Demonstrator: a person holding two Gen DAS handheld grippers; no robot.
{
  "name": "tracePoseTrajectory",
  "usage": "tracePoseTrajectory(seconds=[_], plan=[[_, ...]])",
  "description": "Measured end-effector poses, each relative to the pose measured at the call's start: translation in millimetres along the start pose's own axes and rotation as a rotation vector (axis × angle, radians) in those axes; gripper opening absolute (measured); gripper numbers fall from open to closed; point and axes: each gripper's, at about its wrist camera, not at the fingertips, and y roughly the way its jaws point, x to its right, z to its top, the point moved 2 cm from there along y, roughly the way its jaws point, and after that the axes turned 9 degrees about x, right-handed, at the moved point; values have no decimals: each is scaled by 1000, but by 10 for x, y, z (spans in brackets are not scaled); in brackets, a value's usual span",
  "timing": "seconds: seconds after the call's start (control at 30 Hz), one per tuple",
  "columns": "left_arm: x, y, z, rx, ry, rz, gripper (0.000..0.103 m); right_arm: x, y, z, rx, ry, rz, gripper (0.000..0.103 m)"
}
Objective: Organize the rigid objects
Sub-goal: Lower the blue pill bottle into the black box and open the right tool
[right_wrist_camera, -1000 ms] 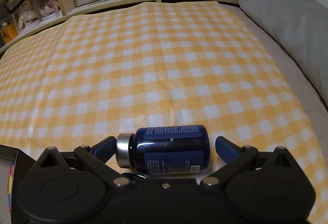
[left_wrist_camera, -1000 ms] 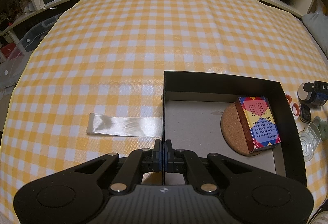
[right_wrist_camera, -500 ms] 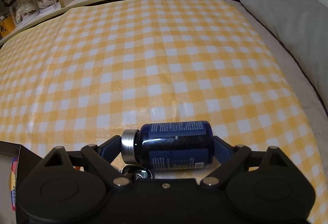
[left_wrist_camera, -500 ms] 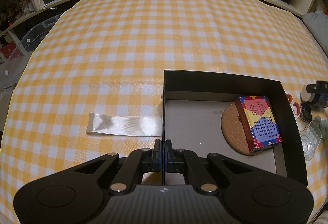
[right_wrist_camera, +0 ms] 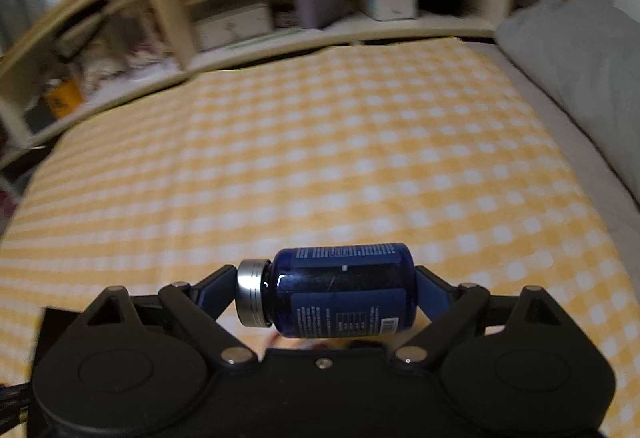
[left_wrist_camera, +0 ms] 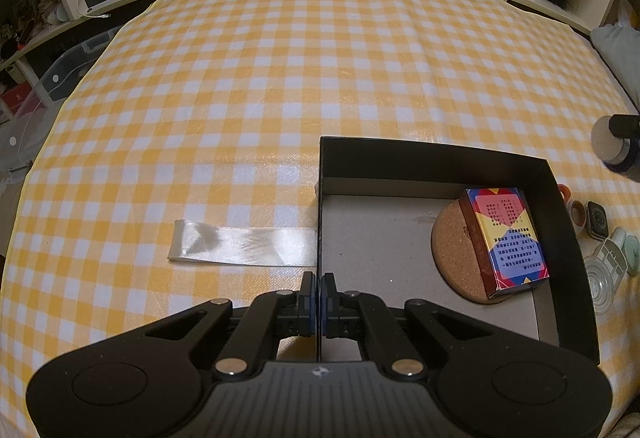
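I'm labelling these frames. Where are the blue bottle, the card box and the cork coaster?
blue bottle (right_wrist_camera: 344,290): right wrist view, middle of its label side.
card box (left_wrist_camera: 510,238): left wrist view, its printed top face.
cork coaster (left_wrist_camera: 454,254): left wrist view, bare cork left of the box.

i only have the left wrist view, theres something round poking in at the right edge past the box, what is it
Observer: A dark blue bottle with a silver cap, lying crosswise in the right gripper.
Operator: gripped or loose
Observer: Gripped end to end. The jaws have just been closing, one pad on the cap, the other on the base.
Operator: which way does the cap face
Observer: Towards the black box, whose corner shows low at the left of the right wrist view.
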Motion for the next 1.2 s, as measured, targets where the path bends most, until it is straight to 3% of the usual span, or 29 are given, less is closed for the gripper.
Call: tracePoseTrajectory(seconds=[0.23,0.53,0.93,1.1,1.2], plan=[[-3,-1,4,0,-1,-1,2,-512,-184,-227,-104,-14,177,93],[-6,-4,8,0,0,-1,2,-912,-434,-549,-237,-39,267,93],[-15,-1,17,-1,0,-1,2,-1226,-701,-784,-305,-74,313,93],[-16,0,20,-1,0,-2,2,-1268,-693,-910,-338,-69,246,93],[-15,-3,17,-5,1,1,2,-1289,-720,-923,-312,-74,189,93]])
